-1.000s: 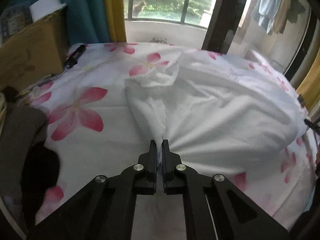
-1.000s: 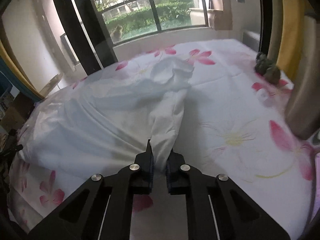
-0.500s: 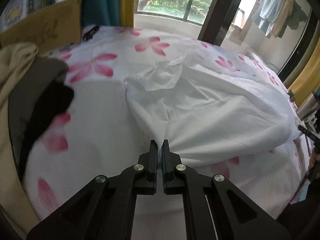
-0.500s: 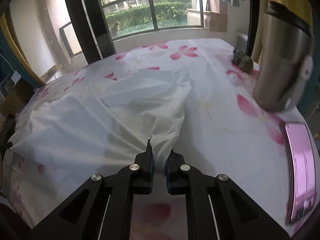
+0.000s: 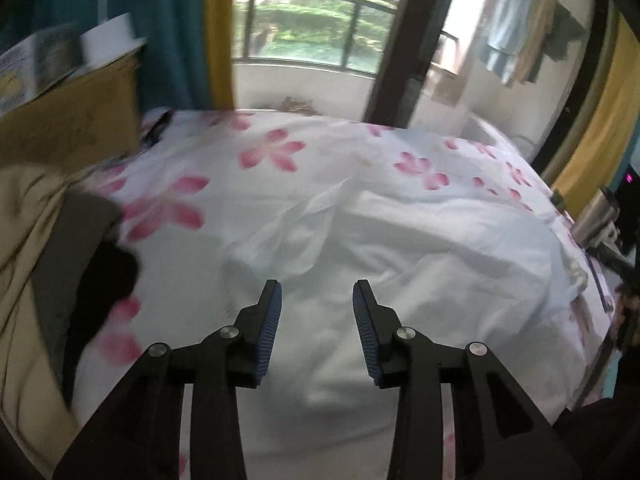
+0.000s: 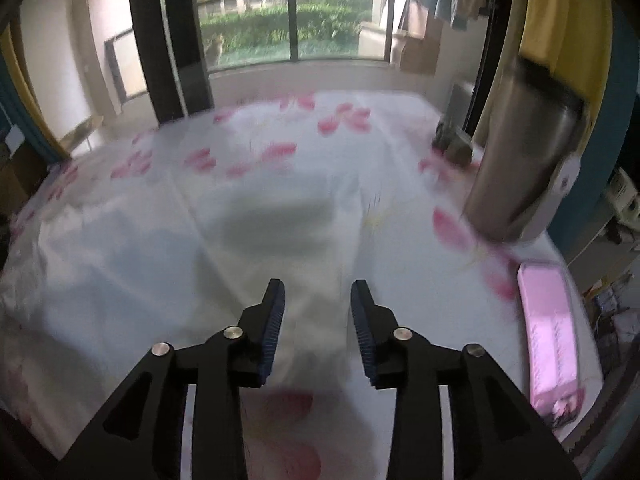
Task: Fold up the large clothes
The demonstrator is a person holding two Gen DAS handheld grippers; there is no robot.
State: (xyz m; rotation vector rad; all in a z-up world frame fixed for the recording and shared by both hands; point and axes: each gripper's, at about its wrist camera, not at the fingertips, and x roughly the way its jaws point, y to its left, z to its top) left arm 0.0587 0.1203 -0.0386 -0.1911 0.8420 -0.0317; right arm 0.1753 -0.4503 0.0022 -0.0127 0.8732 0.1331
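Observation:
A large white garment [image 5: 400, 264] lies spread in loose folds on a bed with a pink-flowered sheet [image 5: 272, 152]. My left gripper [image 5: 317, 300] hovers just above the garment's near left part; its jaws are opening and the cloth lies below them, not pressed by the pads. In the right wrist view the same white garment [image 6: 200, 248] is blurred. My right gripper [image 6: 317, 298] hangs over its near right edge, jaws opening, with cloth showing through the gap but free of the pads.
A beige and dark pile of clothes [image 5: 48, 264] and a cardboard box [image 5: 68, 128] crowd the bed's left side. On the right stand a steel flask [image 6: 524, 160] and a pink phone [image 6: 550, 328]. A window with a railing [image 6: 288, 28] lies beyond.
Both grippers were shut on the white garment's near edge; both now stand apart and the cloth has dropped flat onto the bed. Both hands have risen and pulled back.

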